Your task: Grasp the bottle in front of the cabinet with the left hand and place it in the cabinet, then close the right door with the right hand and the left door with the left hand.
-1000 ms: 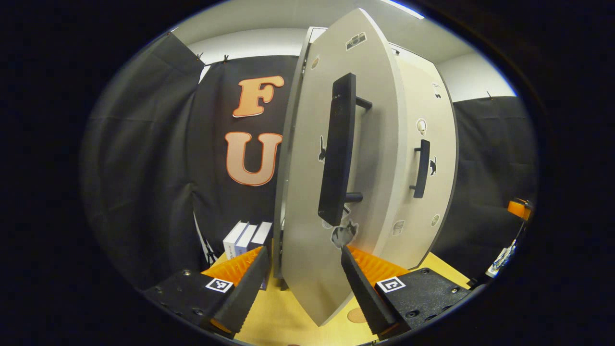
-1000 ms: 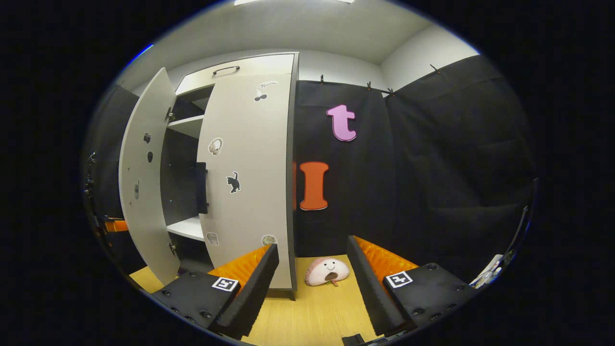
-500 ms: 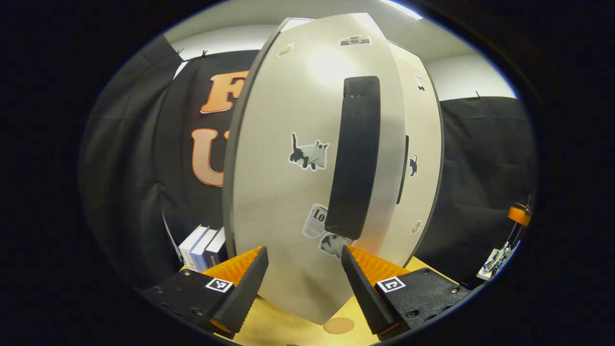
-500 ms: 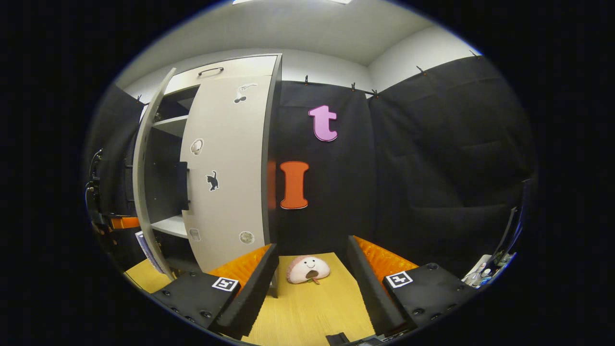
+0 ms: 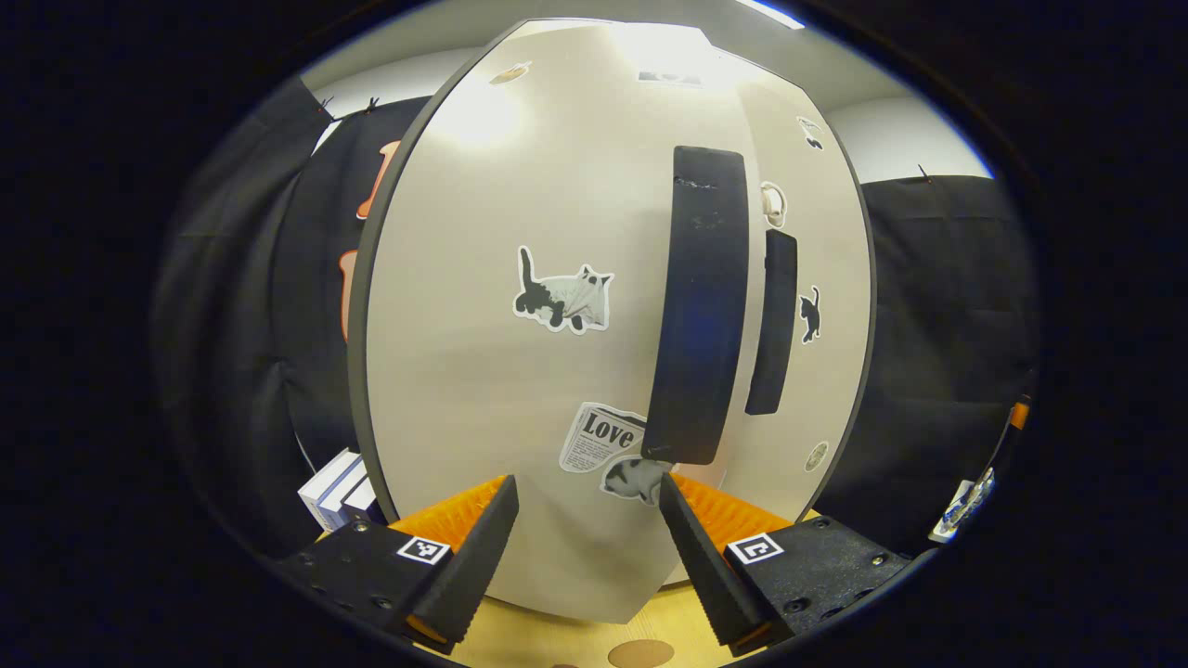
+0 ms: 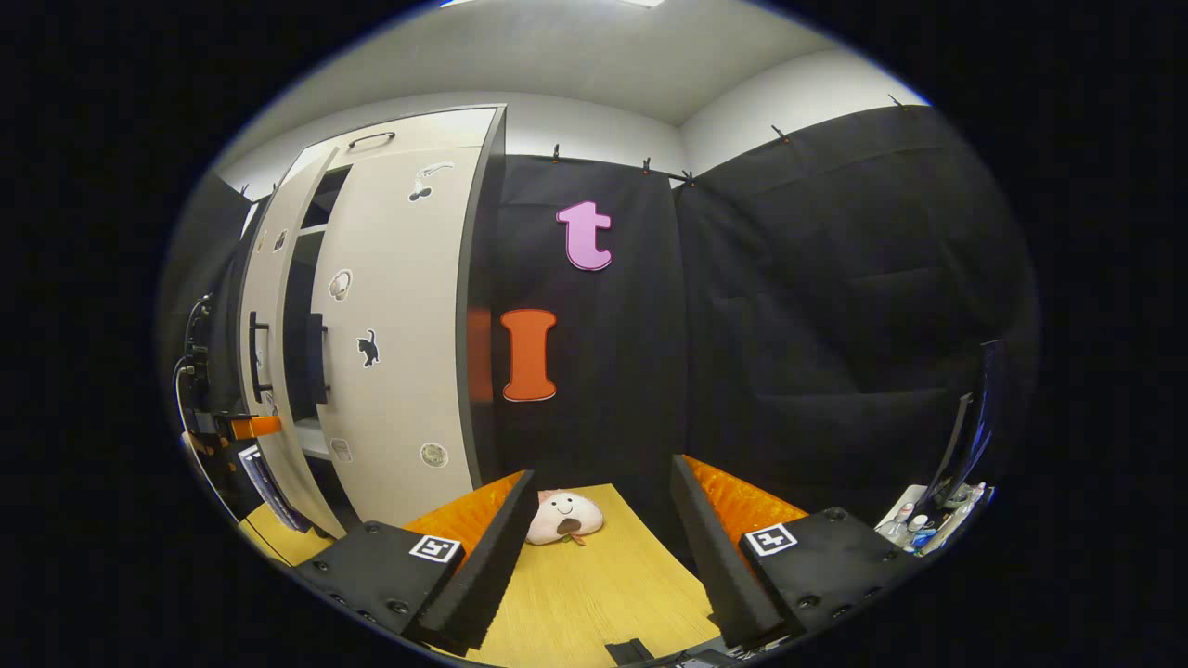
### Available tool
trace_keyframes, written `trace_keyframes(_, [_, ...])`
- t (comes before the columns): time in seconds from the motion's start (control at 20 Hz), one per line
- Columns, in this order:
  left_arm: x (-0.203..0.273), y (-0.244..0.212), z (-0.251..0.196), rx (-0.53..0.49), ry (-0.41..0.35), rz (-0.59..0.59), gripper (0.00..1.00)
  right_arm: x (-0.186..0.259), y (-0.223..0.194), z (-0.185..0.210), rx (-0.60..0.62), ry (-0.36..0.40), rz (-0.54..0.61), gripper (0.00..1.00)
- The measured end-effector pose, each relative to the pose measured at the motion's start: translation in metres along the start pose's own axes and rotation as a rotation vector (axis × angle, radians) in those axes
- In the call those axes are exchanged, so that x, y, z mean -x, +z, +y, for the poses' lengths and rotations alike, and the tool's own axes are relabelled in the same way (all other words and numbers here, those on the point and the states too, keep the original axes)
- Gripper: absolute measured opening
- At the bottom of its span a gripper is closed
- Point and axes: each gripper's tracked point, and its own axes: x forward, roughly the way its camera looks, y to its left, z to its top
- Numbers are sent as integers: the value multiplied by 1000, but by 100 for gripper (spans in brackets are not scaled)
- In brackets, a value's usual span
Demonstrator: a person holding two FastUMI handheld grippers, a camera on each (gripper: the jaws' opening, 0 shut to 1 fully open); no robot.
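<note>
My left gripper [image 5: 583, 520] spread, holding nothing, pressed near left door [image 5: 501, 371], ajar. Bottle hidden, presumably inside cabinet [image 6: 408, 158]. Risk: push off-centre, fingers slip, door stops short. Right door [image 6: 394, 325] shut. Right gripper [image 6: 601, 538] spread, idle.

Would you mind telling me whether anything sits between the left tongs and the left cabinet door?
Nothing visible does: the open left tongs sit right against the pale left cabinet door, below its black bar handle.
</note>
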Motion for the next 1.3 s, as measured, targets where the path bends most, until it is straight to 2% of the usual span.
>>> trace_keyframes(0.6, [-2, 4, -1, -27, 15, 10, 94, -32, 2, 4, -4, -18, 23, 95])
trace_keyframes(0.85, [3, 5, -1, -10, 54, 43, 94, -45, 10, 6, 38, -7, 11, 95])
trace_keyframes(1.05, [25, 29, -11, 20, 67, 9, 94, -55, 23, 10, 50, 23, -14, 95])
trace_keyframes(1.15, [38, 28, -14, 17, 77, 40, 95, -60, 29, 11, 39, 42, -20, 95])
trace_keyframes(1.3, [57, 52, -20, 11, 90, -5, 94, -68, 37, 11, 27, 65, -29, 95])
